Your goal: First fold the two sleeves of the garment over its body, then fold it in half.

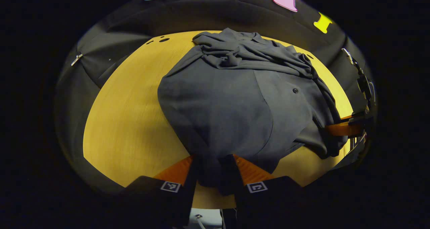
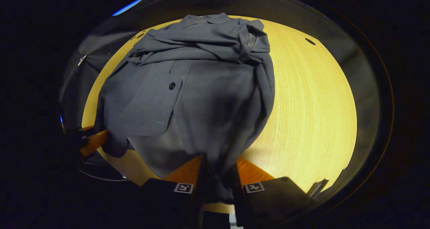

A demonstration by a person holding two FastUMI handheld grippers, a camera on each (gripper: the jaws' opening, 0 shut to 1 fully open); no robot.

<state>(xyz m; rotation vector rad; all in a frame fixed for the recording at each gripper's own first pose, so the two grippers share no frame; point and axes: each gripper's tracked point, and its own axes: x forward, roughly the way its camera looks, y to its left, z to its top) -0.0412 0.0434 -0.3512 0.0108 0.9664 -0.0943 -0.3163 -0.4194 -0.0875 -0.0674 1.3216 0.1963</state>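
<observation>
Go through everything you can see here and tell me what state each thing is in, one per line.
garment: spread on the table, both sleeves bunched over its upper body, near hem lifted
left gripper: shut on the garment's near hem
right gripper: shut on the garment's near hem
table: partly covered by the garment

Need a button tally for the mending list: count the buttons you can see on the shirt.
1. A single dark button sits on the pocket flap of the shirt, around mid-chest. More may be hidden in the bunched sleeves near the collar.
</observation>
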